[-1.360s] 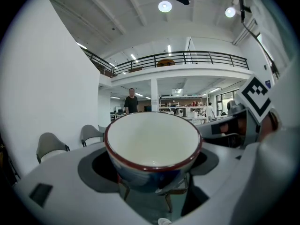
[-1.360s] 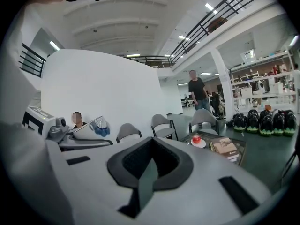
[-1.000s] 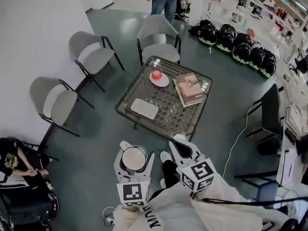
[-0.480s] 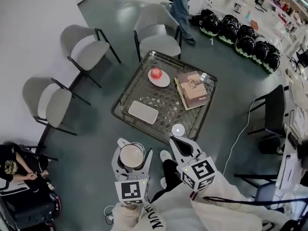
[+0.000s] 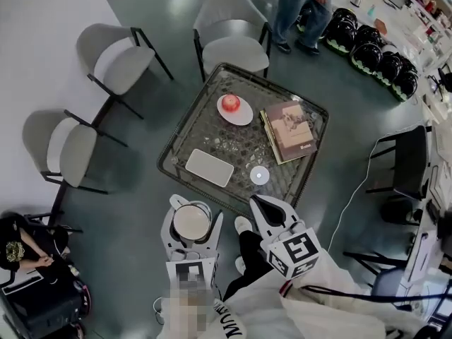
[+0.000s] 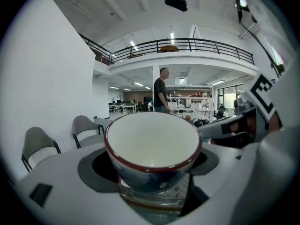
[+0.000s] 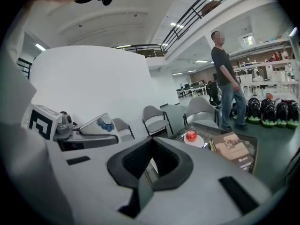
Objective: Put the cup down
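Note:
A cup (image 5: 191,223) with a white inside, a red rim and a blue outside sits upright in my left gripper (image 5: 194,212), which is shut on it, below the near edge of the glass table (image 5: 185,129). In the left gripper view the cup (image 6: 152,149) fills the space between the jaws. My right gripper (image 5: 265,207) hangs just to the right of it, shut with nothing held, its pads (image 7: 174,165) meeting. A small round white coaster (image 5: 260,175) lies near the table's front right edge.
On the table are a white plate with a red apple (image 5: 231,104), stacked books (image 5: 288,131) and a white rectangular tray (image 5: 209,167). Grey chairs (image 5: 106,51) stand left and behind. A person (image 5: 304,6) stands beyond the table, and another sits at the lower left.
Both grippers have come closer to the table, cup still held. The coaster has come into view. The standing person has walked to the right.

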Demonstrator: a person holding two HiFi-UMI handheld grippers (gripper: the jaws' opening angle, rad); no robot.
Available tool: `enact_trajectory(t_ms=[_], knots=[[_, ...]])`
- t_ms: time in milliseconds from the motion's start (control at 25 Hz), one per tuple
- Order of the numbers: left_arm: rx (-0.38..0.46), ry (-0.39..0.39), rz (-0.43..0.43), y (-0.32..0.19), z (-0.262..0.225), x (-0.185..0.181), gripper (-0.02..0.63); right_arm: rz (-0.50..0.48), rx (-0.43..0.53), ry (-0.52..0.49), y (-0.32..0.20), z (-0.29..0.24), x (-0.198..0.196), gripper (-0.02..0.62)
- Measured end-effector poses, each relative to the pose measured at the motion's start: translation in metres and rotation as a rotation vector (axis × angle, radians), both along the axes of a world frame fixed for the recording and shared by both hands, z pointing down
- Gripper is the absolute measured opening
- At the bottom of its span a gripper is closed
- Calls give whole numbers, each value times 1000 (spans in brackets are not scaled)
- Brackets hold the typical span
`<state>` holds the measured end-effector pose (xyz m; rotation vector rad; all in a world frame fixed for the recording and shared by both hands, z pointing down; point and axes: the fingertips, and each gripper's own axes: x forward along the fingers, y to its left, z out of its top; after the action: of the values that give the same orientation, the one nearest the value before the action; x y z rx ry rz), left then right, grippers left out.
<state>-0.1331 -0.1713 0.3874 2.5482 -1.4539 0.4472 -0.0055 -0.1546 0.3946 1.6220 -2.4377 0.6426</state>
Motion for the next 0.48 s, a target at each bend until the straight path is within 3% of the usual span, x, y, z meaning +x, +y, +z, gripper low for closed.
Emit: enact_trajectory(t_ms=[480], knots=[[-24,-2,15,-67,61,12,416,4,-31,31,-58,51,11,5]])
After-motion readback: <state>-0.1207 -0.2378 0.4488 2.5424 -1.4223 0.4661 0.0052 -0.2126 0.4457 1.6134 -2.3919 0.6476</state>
